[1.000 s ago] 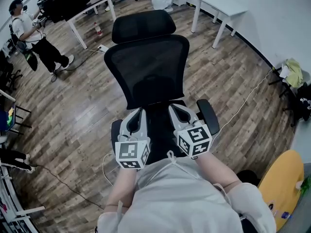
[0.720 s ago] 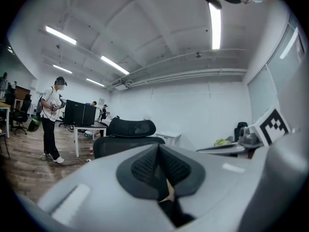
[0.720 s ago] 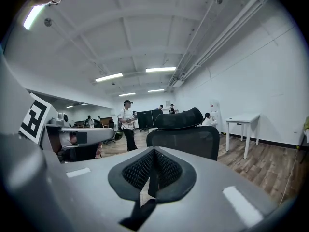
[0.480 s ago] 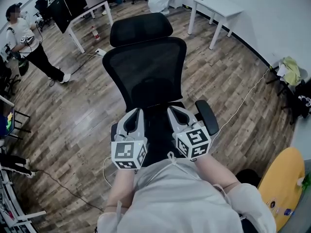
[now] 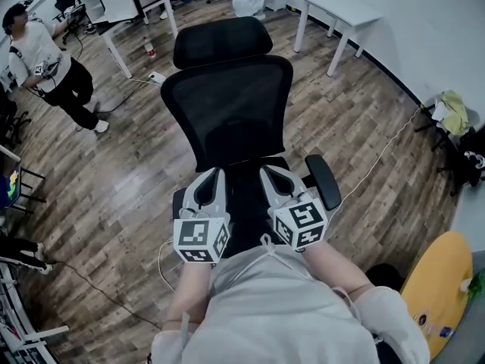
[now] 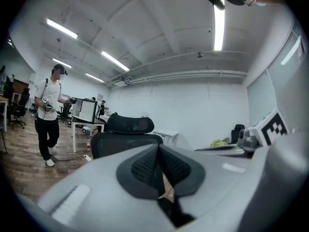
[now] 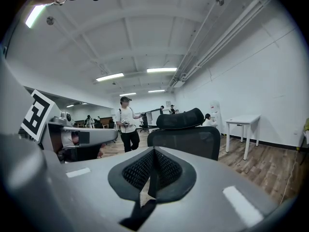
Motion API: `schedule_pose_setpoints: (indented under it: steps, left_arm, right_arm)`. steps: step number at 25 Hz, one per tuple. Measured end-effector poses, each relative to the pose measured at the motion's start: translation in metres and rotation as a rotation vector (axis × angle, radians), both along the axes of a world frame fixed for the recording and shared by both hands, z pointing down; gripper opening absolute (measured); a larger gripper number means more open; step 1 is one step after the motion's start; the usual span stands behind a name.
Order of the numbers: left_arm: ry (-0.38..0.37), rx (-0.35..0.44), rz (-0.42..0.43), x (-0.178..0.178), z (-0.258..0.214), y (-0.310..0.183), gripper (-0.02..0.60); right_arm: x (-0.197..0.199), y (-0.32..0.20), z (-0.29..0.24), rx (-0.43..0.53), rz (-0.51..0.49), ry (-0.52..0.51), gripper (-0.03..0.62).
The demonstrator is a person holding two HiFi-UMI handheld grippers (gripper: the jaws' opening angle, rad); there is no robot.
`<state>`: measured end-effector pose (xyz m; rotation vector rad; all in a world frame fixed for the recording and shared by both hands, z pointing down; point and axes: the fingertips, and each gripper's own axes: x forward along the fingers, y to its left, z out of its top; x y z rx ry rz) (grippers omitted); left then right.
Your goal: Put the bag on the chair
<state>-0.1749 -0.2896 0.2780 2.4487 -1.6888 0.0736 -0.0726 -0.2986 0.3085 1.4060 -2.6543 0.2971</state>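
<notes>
Standing over a black mesh office chair (image 5: 227, 105), the person held both grippers out low above its seat (image 5: 246, 207), side by side and close together, each pointing toward the backrest. The left gripper (image 5: 215, 174) had its jaws shut. In the left gripper view the ribbed pads (image 6: 145, 166) pressed together along one line, with nothing I could name caught between them. The right gripper (image 5: 267, 171) was closed the same way, its pads (image 7: 166, 170) meeting down the middle in the right gripper view. Under each pair of pads a dark strip showed in the slit, too blurred to tell apart from the black seat beyond. Where the bag was I could not tell: the seat and whatever lay between the grippers read as one black patch.

A marker cube (image 5: 201, 240) sat on the near end of the left gripper and another (image 5: 301, 222) on the right one, both just ahead of the person's white sleeves (image 5: 379, 309). The headrest (image 5: 222, 42) topped the backrest, and one armrest (image 5: 322, 182) lay just beside the right gripper.

The chair stood on a wood-plank floor (image 5: 356, 127). Beyond it a white table (image 5: 345, 10) stood against the wall. Far off on the left-gripper side, another person (image 5: 45, 59) in a white top and dark trousers stood near a desk (image 5: 125, 6). A pale cable (image 5: 379, 165) ran across the floor toward the wall on the right-gripper side, where a yellowish cloth (image 5: 456, 111) was draped over something dark.
</notes>
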Motion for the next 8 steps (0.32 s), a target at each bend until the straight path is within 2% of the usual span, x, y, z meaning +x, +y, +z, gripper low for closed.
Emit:
schedule_pose_setpoints:
  steps: [8]
  left_arm:
    - [-0.006, -0.008, -0.013, -0.0104, 0.0034, -0.0024, 0.006]
  right_arm:
    - [-0.0025, -0.0044, 0.0041, -0.006, 0.033, 0.001, 0.000]
